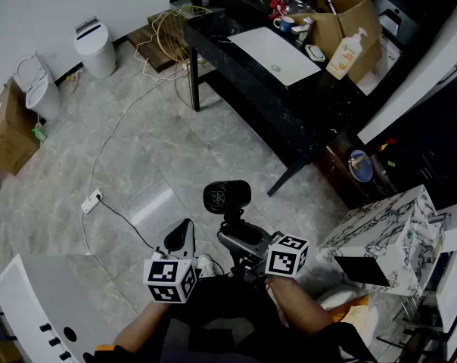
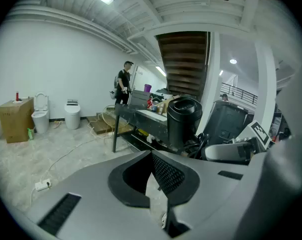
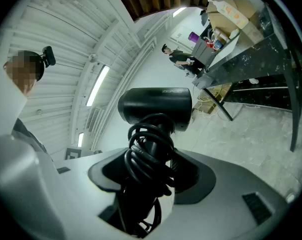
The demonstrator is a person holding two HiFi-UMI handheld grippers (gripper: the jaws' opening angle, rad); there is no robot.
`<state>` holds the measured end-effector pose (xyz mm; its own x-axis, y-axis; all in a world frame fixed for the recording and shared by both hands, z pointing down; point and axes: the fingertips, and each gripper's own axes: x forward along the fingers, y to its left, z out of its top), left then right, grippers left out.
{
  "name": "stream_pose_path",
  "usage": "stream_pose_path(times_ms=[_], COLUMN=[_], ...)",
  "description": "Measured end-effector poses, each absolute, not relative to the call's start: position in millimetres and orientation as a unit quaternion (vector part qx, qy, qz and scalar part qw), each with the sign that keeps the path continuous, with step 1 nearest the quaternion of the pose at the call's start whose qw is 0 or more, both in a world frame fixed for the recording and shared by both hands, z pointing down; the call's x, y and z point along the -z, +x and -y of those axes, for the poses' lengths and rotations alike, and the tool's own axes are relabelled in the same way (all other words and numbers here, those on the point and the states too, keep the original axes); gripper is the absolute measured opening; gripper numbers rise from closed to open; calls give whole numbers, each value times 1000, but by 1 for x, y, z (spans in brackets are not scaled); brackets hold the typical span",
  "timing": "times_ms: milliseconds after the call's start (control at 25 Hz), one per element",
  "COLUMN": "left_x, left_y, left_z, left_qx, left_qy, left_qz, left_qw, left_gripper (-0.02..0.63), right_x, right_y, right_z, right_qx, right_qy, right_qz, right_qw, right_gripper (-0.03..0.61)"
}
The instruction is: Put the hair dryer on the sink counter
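Observation:
The black hair dryer [image 1: 227, 197] stands upright in my right gripper [image 1: 242, 240], which is shut on its handle with the cord wound around it. In the right gripper view the dryer [image 3: 156, 109] fills the middle, and the coiled cord sits between the jaws of the right gripper [image 3: 150, 181]. My left gripper [image 1: 181, 239] hangs just left of it, shut and holding nothing; its own view shows the left gripper [image 2: 152, 156] tips meeting and the dryer [image 2: 183, 119] to its right. The black sink counter [image 1: 213, 35] with a white basin [image 1: 275, 54] stands far ahead across the floor.
A cardboard box [image 1: 355, 21], a soap bottle [image 1: 345, 53] and cups crowd the counter's right end. A power strip [image 1: 91, 200] and its cables lie on the floor. A marble-patterned block [image 1: 387, 229] stands at right, white bins [image 1: 96, 48] at far left. A person [image 2: 123, 86] stands behind the counter.

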<state>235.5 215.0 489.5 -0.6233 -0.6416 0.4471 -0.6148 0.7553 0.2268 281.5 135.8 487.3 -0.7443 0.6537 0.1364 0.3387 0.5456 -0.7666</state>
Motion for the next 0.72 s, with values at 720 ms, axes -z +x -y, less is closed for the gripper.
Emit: stream_pose_path(times_ms=[720], left_x=[-463], left_y=[238], left_z=[-224], left_qx=[38], left_qy=[383], left_qz=[896], left_qw=[222], left_gripper=[8], right_x=[-453], right_y=[288], right_z=[-149], right_qx=[-374], right_qy=[-271], right_qz=[871], right_qw=[168], right_gripper=[264])
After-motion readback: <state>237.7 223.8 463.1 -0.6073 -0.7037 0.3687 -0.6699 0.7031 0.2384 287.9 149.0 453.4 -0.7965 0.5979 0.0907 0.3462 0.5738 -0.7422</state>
